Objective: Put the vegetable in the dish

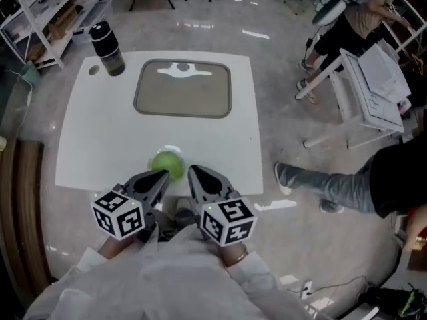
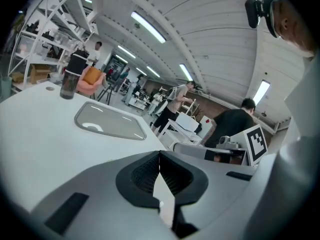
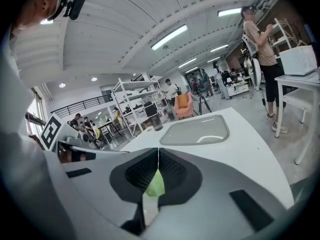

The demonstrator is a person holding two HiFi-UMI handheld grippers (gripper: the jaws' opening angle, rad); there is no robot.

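A round green vegetable (image 1: pixel 168 163) lies on the white table (image 1: pixel 100 139) near its front edge. Farther back, at the table's middle, sits the shallow grey rectangular dish (image 1: pixel 183 89), with nothing in it. My left gripper (image 1: pixel 162 177) is shut and holds nothing, its tip just left of and below the vegetable. To the vegetable's right, my right gripper (image 1: pixel 192 173) is also shut on nothing. In the right gripper view the vegetable (image 3: pixel 155 184) shows green through the gap behind the closed tips (image 3: pixel 158 151), with the dish (image 3: pixel 196 130) beyond. The left gripper view shows the dish (image 2: pixel 110 121) past closed jaws (image 2: pixel 159 155).
A black bottle (image 1: pixel 107 48) stands at the table's far left corner beside a small round lid (image 1: pixel 93 70). A person's leg (image 1: pixel 327 182) reaches in on the floor at the right. Another person (image 1: pixel 347 19) stands by a white side table (image 1: pixel 373 85).
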